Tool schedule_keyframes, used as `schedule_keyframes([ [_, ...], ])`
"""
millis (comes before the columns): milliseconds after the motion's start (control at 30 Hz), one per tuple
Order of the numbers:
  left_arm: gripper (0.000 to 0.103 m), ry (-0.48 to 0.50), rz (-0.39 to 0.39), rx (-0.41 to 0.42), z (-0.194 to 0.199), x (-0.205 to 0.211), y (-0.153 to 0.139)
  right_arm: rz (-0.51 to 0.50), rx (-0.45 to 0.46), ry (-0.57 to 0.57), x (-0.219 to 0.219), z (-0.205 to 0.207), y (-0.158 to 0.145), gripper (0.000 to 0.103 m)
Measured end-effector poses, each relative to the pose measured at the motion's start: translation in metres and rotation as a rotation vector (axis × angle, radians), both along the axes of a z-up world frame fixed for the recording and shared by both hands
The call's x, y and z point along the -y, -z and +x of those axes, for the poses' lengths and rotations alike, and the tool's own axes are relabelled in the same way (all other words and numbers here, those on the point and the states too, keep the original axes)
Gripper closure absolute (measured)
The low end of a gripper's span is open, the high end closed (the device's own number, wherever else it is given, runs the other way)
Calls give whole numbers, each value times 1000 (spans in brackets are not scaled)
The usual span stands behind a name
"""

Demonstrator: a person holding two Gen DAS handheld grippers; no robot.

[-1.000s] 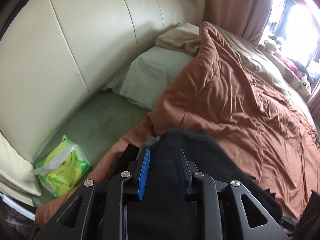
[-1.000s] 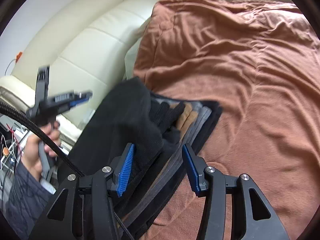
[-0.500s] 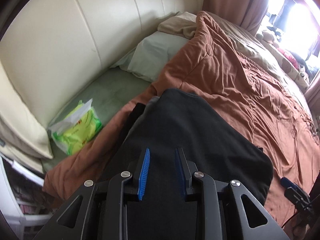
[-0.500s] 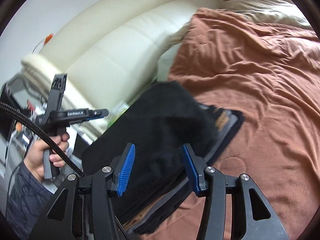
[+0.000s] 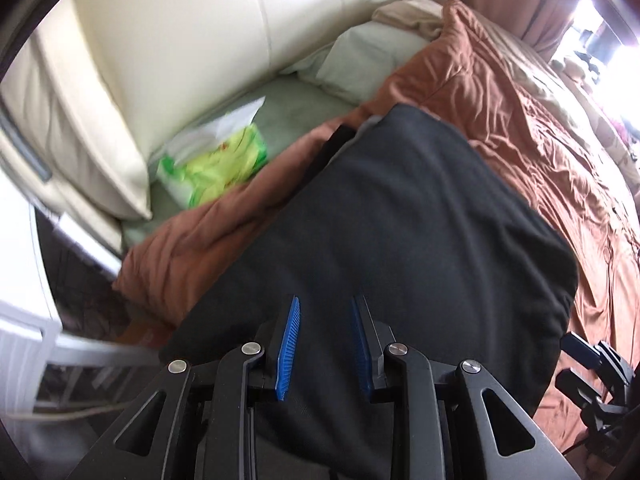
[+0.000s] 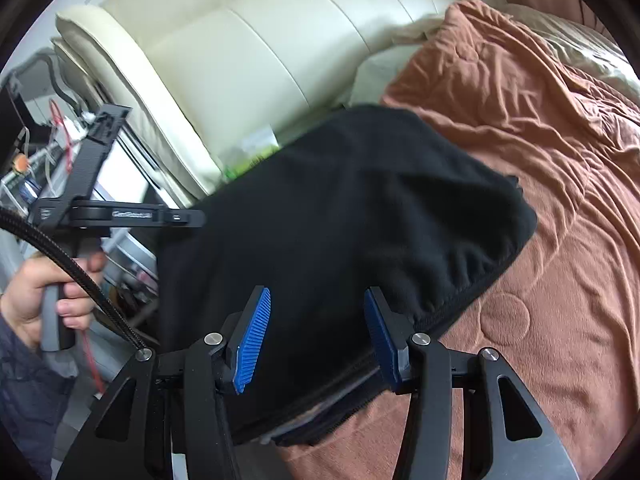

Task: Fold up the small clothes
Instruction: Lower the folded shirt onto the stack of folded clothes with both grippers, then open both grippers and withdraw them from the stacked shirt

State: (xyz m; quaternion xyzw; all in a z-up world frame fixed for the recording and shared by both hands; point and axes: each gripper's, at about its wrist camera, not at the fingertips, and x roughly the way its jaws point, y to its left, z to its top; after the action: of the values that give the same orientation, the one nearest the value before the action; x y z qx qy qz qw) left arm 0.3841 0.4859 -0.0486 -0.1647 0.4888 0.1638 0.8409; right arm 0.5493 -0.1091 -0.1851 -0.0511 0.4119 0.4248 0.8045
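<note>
Bed (image 5: pixel 280 96) under a rumpled rust-brown quilt (image 6: pixel 540 140), black folded garment (image 6: pixel 360 220) and green packet (image 5: pixel 216 168) upon it.

Green packet (image 5: pixel 216 168) blurred — black garment (image 5: pixel 400 240) hides the layers beneath.

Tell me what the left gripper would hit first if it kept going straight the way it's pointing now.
Most likely the black garment: the left gripper points down onto it, with dark fabric filling the view ahead of its fingers. How near it is cannot be told. The brown blanket lies beyond.
</note>
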Motion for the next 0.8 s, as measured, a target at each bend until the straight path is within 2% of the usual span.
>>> schedule_keyframes([
  [133, 75, -24, 3, -37, -10, -3, 18, -82, 11, 3, -12, -7, 7, 56],
  [267, 75, -43, -33, -85, -18, -5, 39, -166, 28, 11, -28, -17, 9, 56],
  [367, 75, -42, -8, -92, -20, 0, 44, -213, 42, 34, -35, -27, 0, 57],
  [500, 75, -35, 16, -89, -25, 6, 42, -175, 76, 16, -44, -52, -22, 57],
  [567, 75, -22, 17, -62, -31, 10, 38, -155, 77, -21, -55, -67, -27, 57],
  [700, 75, 2, 6, -58, -39, 14, 38, -173, 55, -88, -73, -91, -14, 59],
  [800, 75, -24, -3, -71, -46, 12, 41, -222, 25, -85, -78, -96, 8, 61],
])
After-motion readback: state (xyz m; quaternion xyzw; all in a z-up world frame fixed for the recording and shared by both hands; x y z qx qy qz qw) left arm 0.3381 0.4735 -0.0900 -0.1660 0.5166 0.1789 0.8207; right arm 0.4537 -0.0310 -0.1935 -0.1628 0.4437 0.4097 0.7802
